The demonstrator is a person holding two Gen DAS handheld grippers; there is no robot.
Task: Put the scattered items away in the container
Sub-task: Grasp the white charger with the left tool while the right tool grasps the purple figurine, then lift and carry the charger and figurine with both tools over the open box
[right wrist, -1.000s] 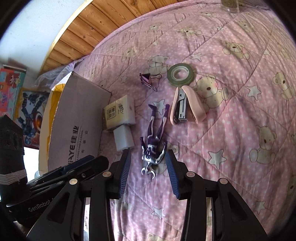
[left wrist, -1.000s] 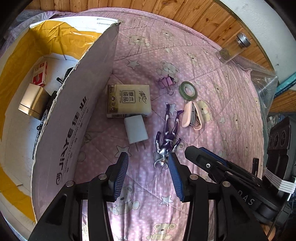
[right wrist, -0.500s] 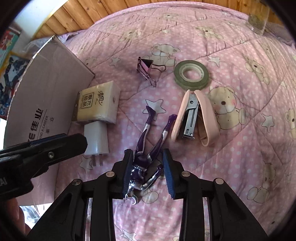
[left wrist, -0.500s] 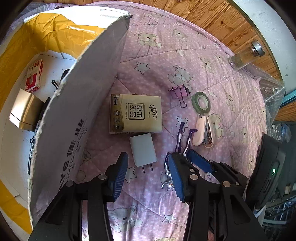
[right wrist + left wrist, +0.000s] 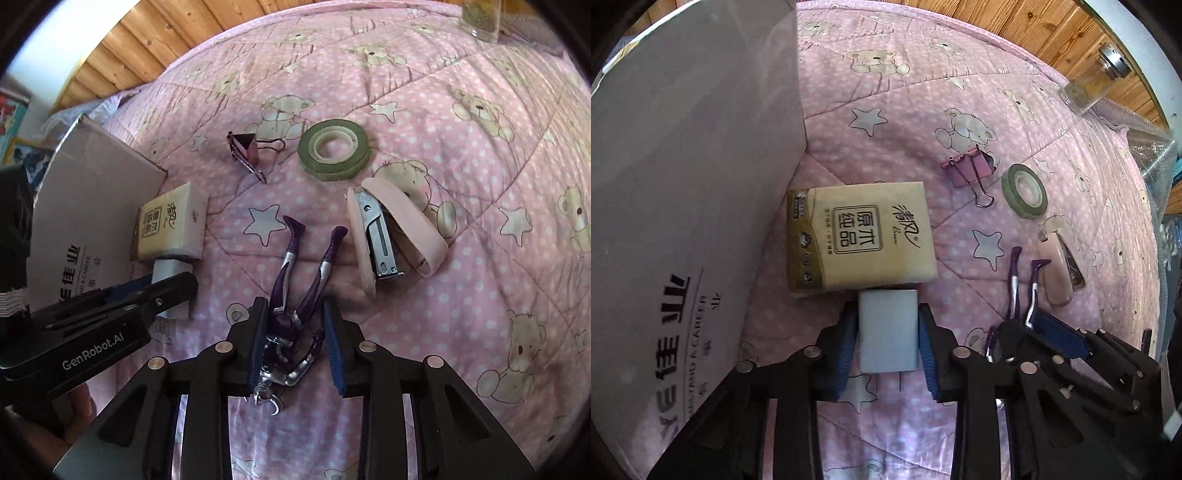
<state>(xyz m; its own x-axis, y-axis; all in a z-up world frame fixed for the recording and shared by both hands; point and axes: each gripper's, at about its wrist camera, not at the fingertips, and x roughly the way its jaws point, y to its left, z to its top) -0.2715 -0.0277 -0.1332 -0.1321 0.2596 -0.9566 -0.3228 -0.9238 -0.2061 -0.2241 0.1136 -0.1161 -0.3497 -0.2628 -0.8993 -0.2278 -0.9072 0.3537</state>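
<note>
My left gripper is shut on a white charger plug that lies on the pink bear quilt, right below a tan tissue pack. My right gripper is shut on the torso of a purple and silver toy figure, whose legs point away from me. The grey cardboard box rises at the left, with only its outer wall in sight. Also on the quilt lie a pink binder clip, a green tape roll and an open pink stapler.
A glass jar stands at the quilt's far edge, near the wooden floor. The two grippers sit close side by side. In the right wrist view the left gripper lies between the box and the figure. Clear plastic wrap lies at the right.
My left gripper has moved down and forward and shut around the charger plug. The box's inside has slid out of view. My right gripper stays on the figure, a little lower.
</note>
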